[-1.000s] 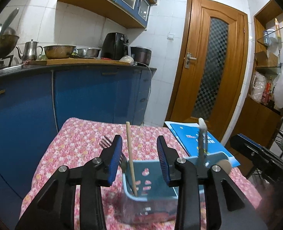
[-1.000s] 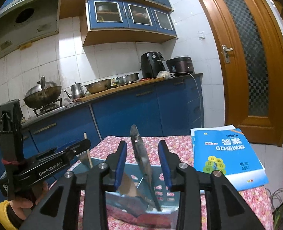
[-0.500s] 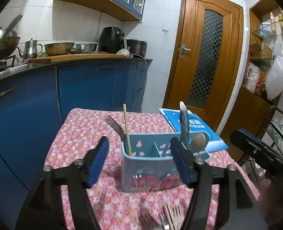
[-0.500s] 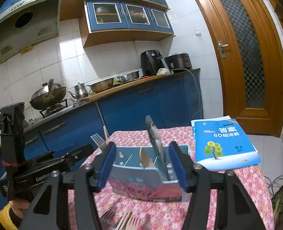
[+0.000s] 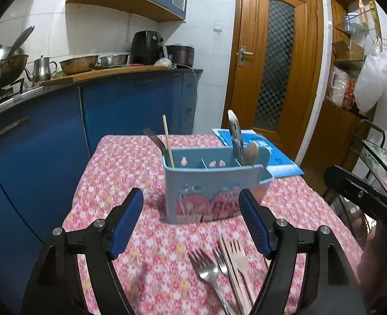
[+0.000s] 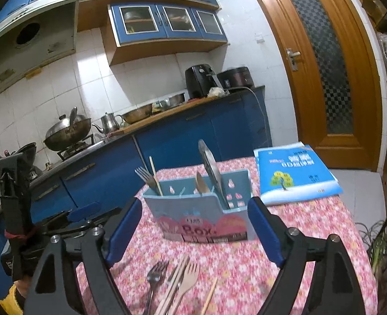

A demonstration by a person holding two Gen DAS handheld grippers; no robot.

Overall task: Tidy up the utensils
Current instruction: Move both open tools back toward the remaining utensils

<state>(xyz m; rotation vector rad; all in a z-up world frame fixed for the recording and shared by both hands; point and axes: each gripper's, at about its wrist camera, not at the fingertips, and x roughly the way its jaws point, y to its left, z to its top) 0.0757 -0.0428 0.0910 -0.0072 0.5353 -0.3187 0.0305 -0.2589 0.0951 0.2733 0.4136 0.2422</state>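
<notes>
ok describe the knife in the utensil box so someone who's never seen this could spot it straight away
On the pink floral tablecloth stands a blue utensil box with three compartments. The knife stands in the compartment nearest the blue book, beside a wooden spoon. It is the tallest piece there, a broad grey blade pointing up and tilting left, unlike the thin chopstick and fork at the opposite end.

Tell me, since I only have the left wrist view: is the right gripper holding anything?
Observer: No. The right gripper has just been opening. Its jaws stand wide with nothing between the pads, and the utensil box stands ahead of them.
Operator: What is on the book's cover?
Observer: The blue book shows a small tree drawing on its cover. It lies flat to the right of the box.
Operator: Is anything loose right of the wooden fork?
Observer: A single wooden chopstick lies apart, to the right of the wooden fork.
</notes>
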